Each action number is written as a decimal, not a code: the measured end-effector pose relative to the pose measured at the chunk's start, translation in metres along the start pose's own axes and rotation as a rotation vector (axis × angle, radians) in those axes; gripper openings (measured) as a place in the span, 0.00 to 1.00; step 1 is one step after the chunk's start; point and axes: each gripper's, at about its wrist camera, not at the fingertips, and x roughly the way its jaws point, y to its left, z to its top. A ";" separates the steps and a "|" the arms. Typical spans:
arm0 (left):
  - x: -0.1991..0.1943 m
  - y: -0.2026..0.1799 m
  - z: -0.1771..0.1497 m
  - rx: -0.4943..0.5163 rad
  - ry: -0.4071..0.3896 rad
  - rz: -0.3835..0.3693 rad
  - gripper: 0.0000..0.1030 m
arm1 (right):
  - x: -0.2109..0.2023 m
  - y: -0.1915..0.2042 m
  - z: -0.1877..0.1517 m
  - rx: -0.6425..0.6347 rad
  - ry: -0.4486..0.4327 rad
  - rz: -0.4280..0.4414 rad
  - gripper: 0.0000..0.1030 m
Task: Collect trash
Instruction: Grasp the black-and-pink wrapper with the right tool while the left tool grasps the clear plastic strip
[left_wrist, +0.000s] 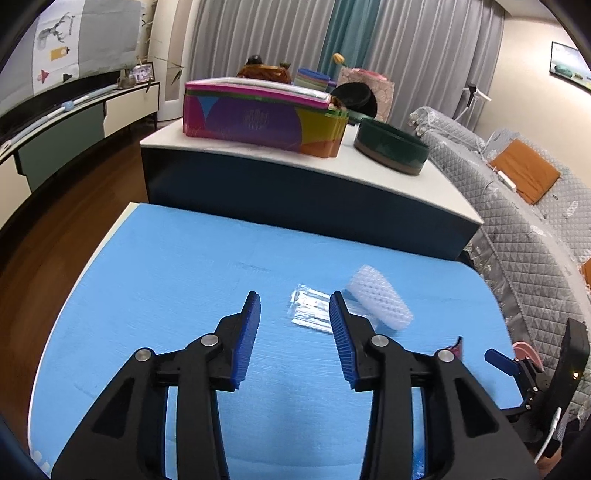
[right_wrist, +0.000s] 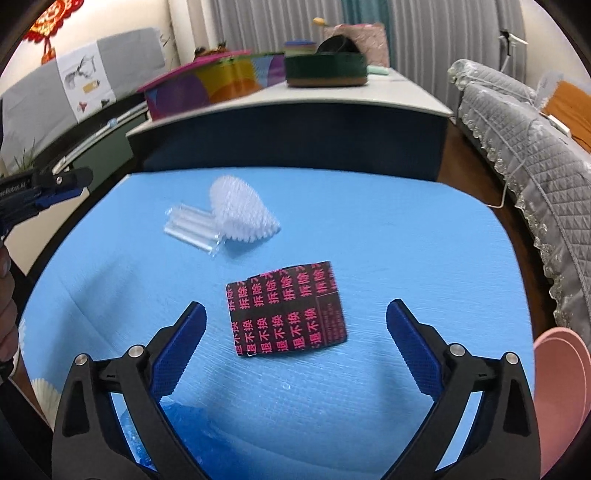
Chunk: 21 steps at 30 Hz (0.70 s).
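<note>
The blue surface (right_wrist: 369, 229) carries three pieces of trash. Nearest the right claw (right_wrist: 295, 325) lies a black wrapper (right_wrist: 288, 310) printed with pink characters, flat on the blue covering. It sits just ahead of the claw and roughly centred in the gap between the two blue pads; the wrapper's near edge reaches in between the fingertips, but neither pad touches it. The right claw stands wide, with clear blue showing on both sides of the wrapper.

Farther off and to the left in the right wrist view are a white foam net sleeve (right_wrist: 240, 210) and a clear plastic packet (right_wrist: 194, 225), lying against each other; the sleeve overlaps the packet's right end.

In the left wrist view the left claw (left_wrist: 295, 314) is partly apart, narrower than the right one, and holds nothing. The clear plastic packet (left_wrist: 310, 308) lies just beyond its tips, toward the right-hand pad, whose tip hides the packet's right edge. The white foam net sleeve (left_wrist: 380, 297) lies past that pad, to the right and a little farther away. Whether the pad touches the packet cannot be told.

Beyond the blue surface stands a low white-topped table (left_wrist: 258, 151) with a colourful box (left_wrist: 258, 122) and a dark green round tin (left_wrist: 391, 146).
</note>
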 end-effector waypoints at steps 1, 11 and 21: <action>0.005 0.000 -0.001 0.002 0.007 0.005 0.38 | 0.003 0.000 0.000 -0.004 0.008 0.002 0.94; 0.059 -0.017 -0.006 0.049 0.068 0.010 0.51 | 0.020 0.003 -0.003 -0.044 0.083 -0.005 0.94; 0.107 -0.017 -0.004 -0.004 0.135 0.016 0.52 | 0.026 0.000 -0.008 -0.051 0.103 -0.001 0.86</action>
